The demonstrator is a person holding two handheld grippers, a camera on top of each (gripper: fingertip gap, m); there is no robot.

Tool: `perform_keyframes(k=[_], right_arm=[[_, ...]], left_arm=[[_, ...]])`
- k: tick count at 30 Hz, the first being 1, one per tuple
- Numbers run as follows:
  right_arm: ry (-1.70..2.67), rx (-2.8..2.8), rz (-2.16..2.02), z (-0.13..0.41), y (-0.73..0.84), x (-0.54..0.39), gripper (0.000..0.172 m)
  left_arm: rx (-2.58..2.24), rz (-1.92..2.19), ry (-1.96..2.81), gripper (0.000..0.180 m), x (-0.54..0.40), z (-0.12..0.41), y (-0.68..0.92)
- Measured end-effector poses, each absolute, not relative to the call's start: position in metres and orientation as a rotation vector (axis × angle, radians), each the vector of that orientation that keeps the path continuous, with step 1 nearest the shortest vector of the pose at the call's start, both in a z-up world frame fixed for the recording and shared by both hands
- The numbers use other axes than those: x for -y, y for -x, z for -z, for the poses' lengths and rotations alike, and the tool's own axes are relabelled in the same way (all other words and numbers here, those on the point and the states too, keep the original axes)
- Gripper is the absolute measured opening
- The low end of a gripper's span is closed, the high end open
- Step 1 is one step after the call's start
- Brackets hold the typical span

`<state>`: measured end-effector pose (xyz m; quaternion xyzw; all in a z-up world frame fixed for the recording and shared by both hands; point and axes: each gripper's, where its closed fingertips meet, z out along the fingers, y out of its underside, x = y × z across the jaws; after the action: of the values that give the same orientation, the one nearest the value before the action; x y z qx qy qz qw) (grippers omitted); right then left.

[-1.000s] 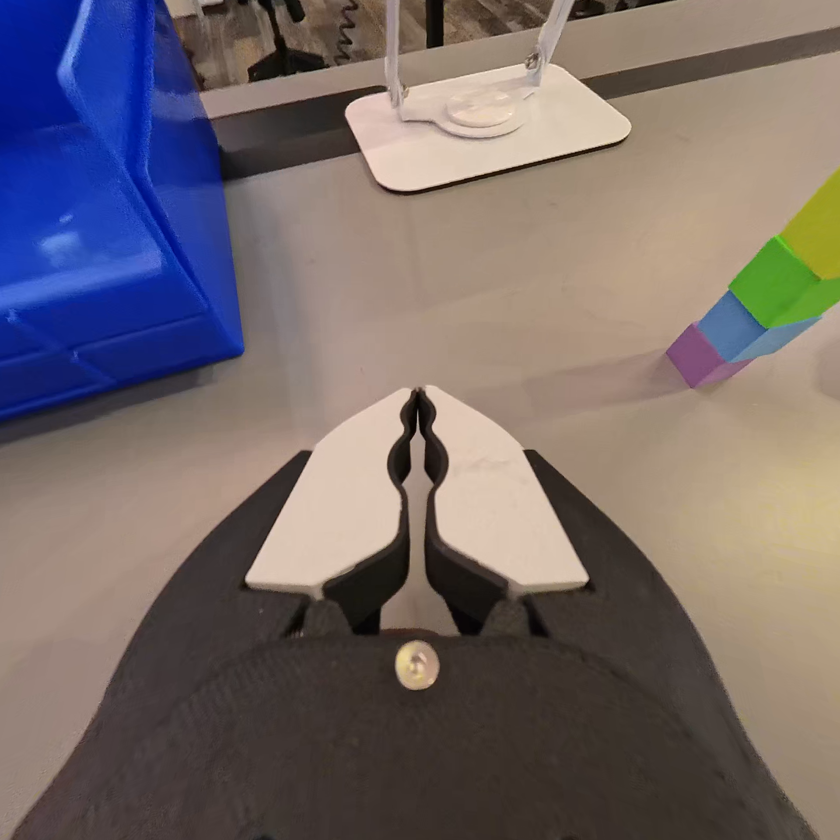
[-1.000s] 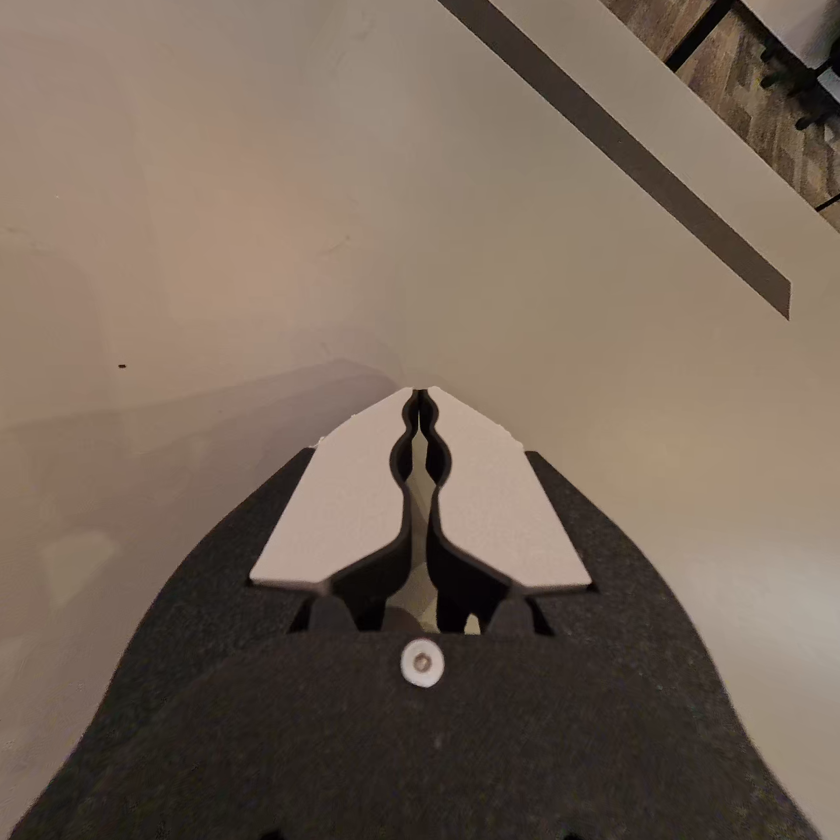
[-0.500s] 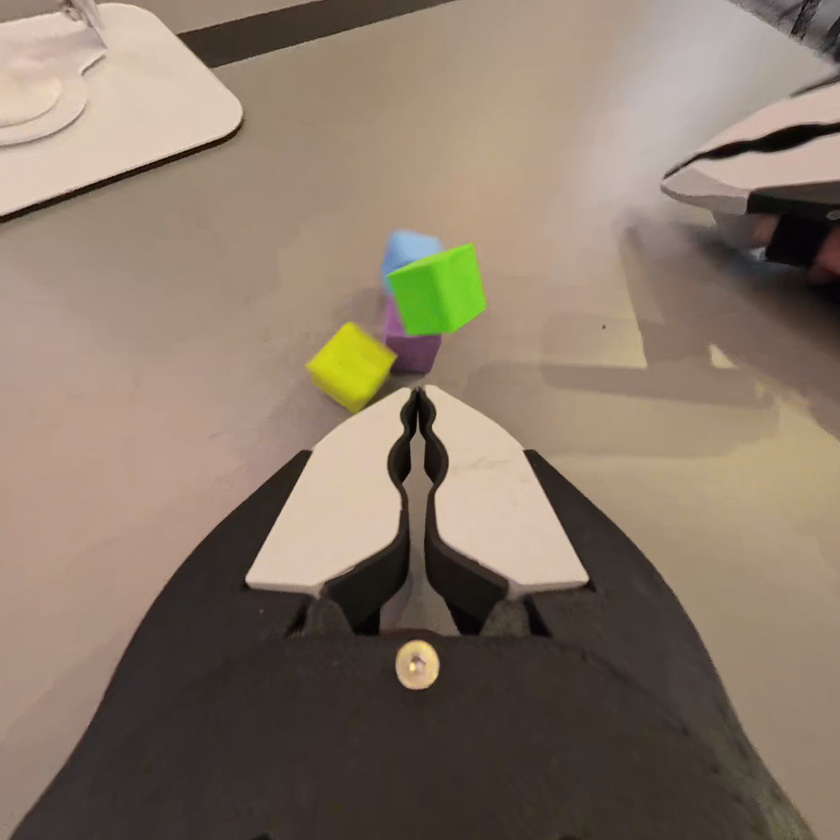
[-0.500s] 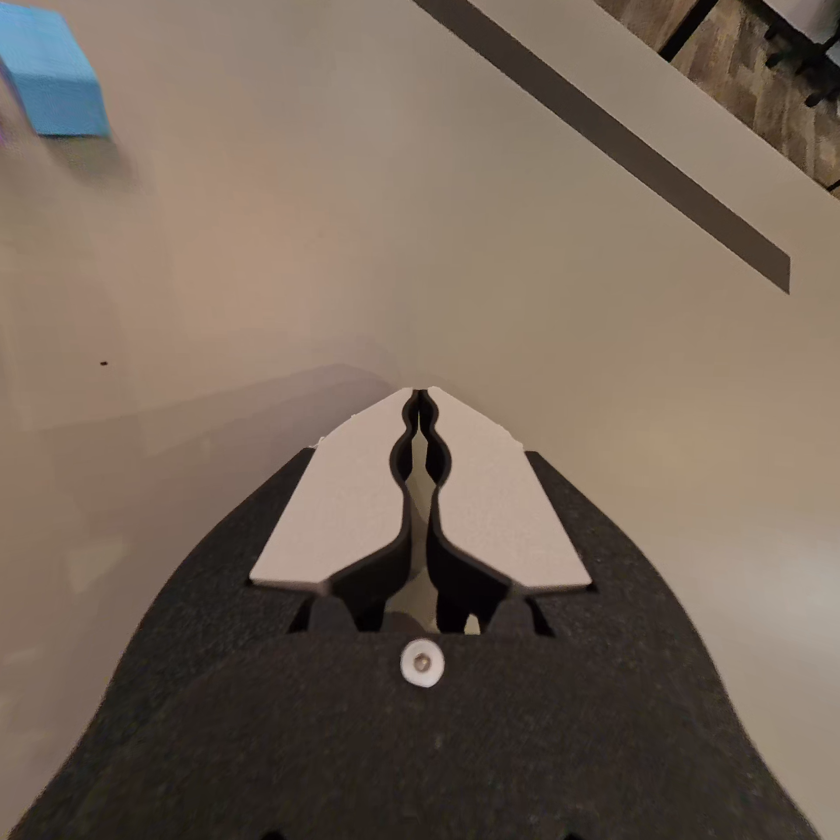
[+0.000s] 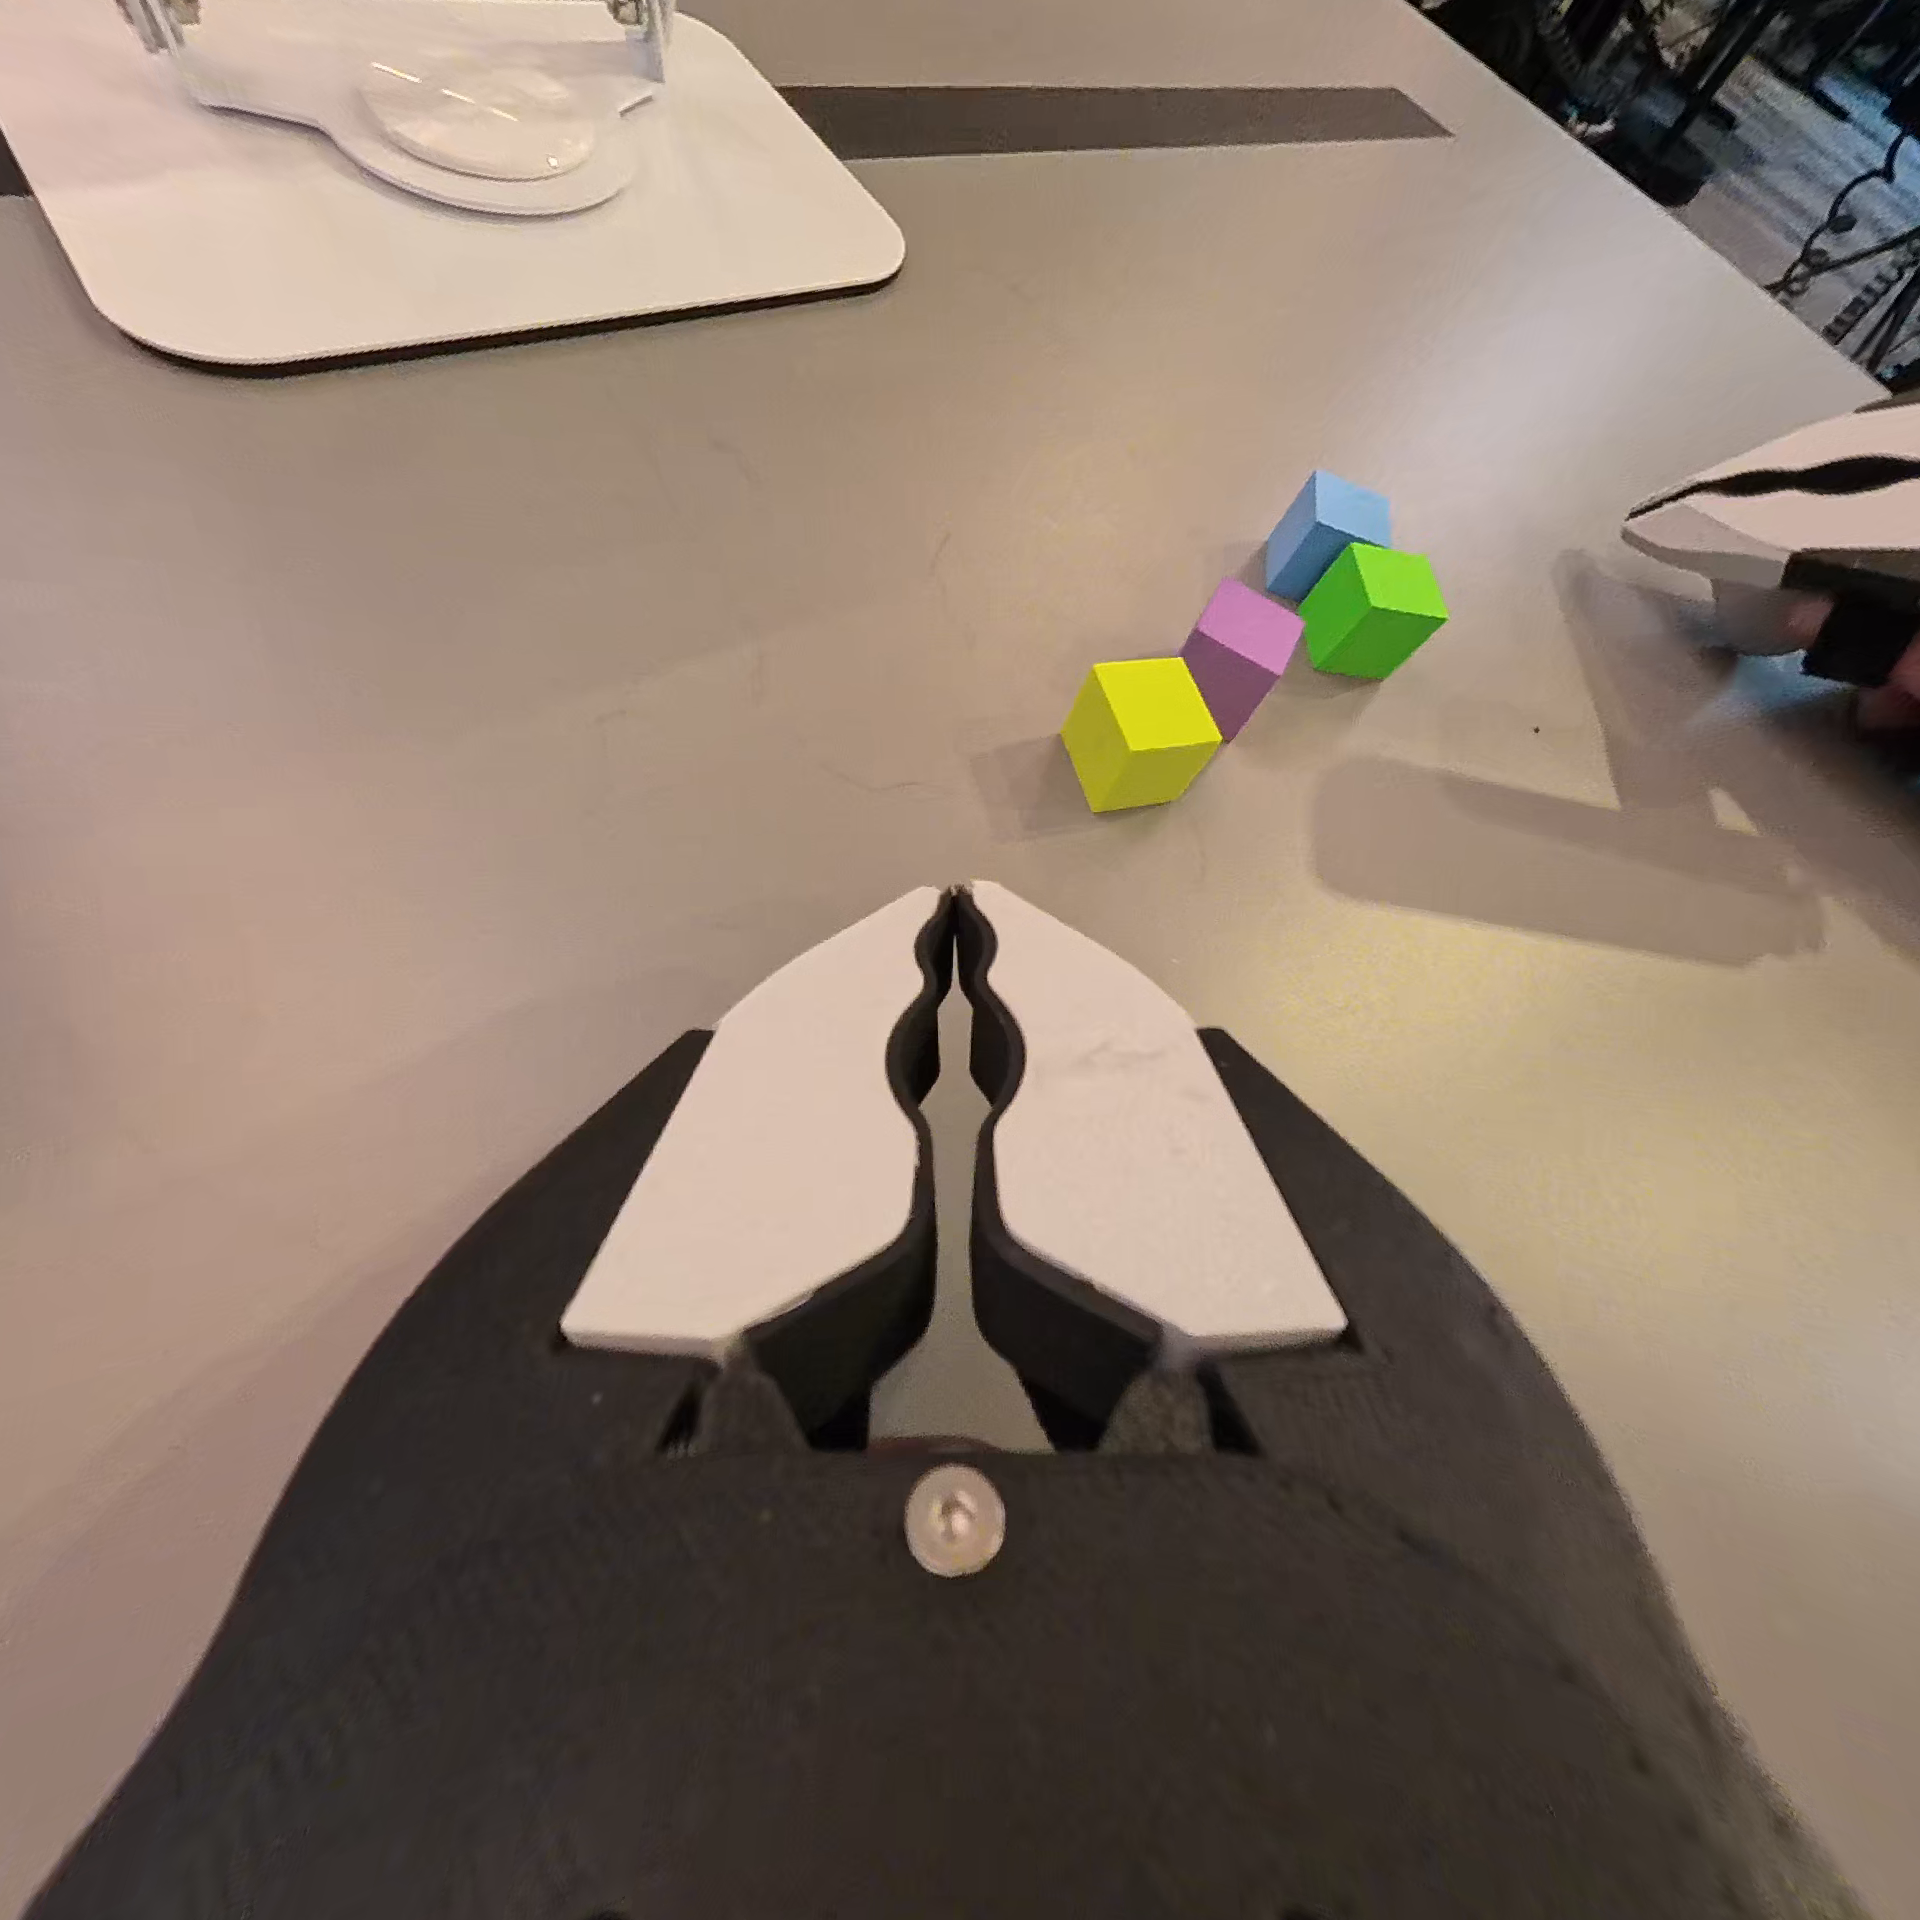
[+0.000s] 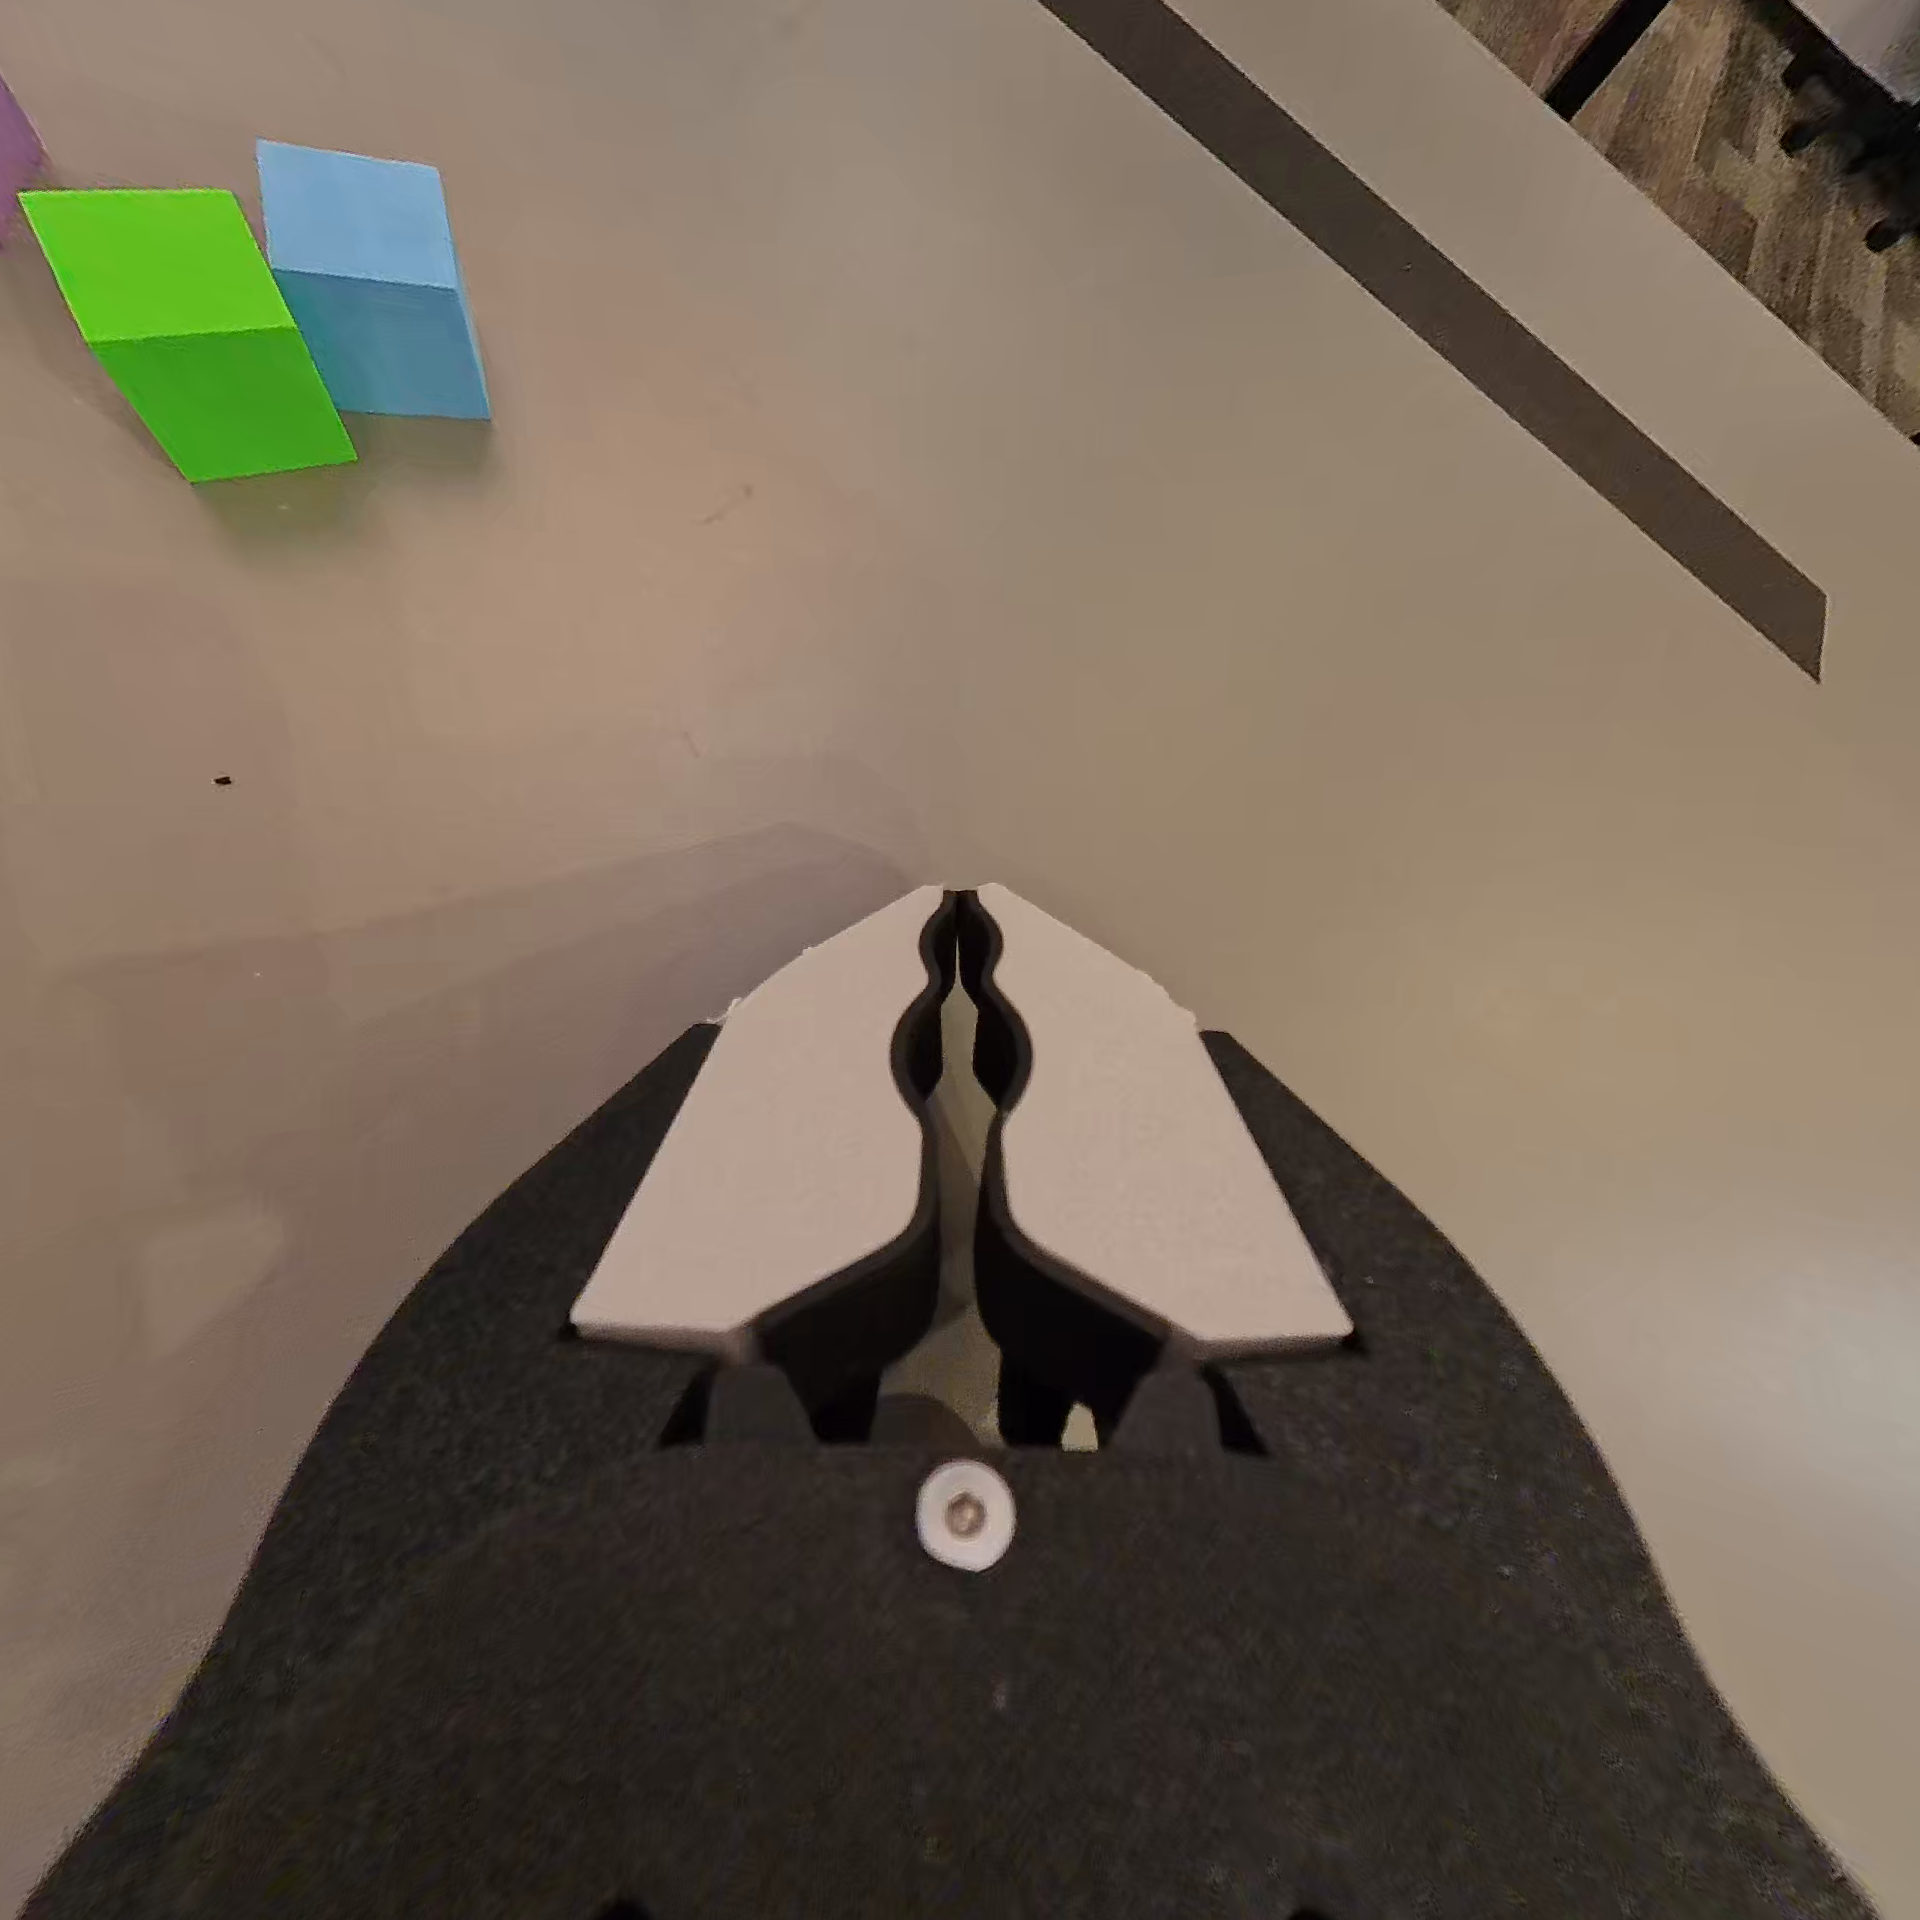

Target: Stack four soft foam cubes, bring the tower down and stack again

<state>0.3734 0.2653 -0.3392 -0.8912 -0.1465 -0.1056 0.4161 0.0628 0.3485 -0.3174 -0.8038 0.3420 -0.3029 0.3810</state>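
Green cube [image 6: 187, 332] touching blue cube [image 6: 374, 281], fingers [image 6: 831, 1122] closed.

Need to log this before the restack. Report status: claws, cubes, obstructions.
Left claw shut, bare. Right claw shut, bare. Tower down: yellow cube, purple cube, green cube, blue cube lying clustered on table. Nothing blocking.

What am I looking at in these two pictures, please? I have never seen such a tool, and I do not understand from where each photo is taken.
A person holds two hand tools, each a gripper with two fingers and a camera looking along them. One picture is from the left gripper, the other from the right gripper. Both are shut and hold nothing. On the grey table lie four foam cubes, not stacked: yellow cube, purple cube, green cube, blue cube. A white board with a clear stand lies behind them.
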Motion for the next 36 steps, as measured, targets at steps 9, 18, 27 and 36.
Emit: perform_keyframes(k=[9, 18, 27, 36], right_arm=[[2.23, 0.377, 0.285, 0.339, -0.373, -0.266, 0.0], [2.234, 0.378, 0.265, 0.34, -0.372, -0.268, 0.0], [2.238, 0.38, 0.241, 0.34, -0.37, -0.268, 0.0], [2.24, 0.388, 0.223, 0.341, -0.369, -0.268, 0.0]], left_arm=[[-0.931, 0.759, 2.041, 0.0, -0.344, 0.319, -0.067], [-1.05, 0.669, 2.0, 0.079, -0.338, 0.322, -0.108], [-1.157, 0.476, 2.112, 0.04, -0.347, 0.347, -0.149], [-1.571, 0.631, 1.841, 0.031, -0.313, 0.341, -0.131]])
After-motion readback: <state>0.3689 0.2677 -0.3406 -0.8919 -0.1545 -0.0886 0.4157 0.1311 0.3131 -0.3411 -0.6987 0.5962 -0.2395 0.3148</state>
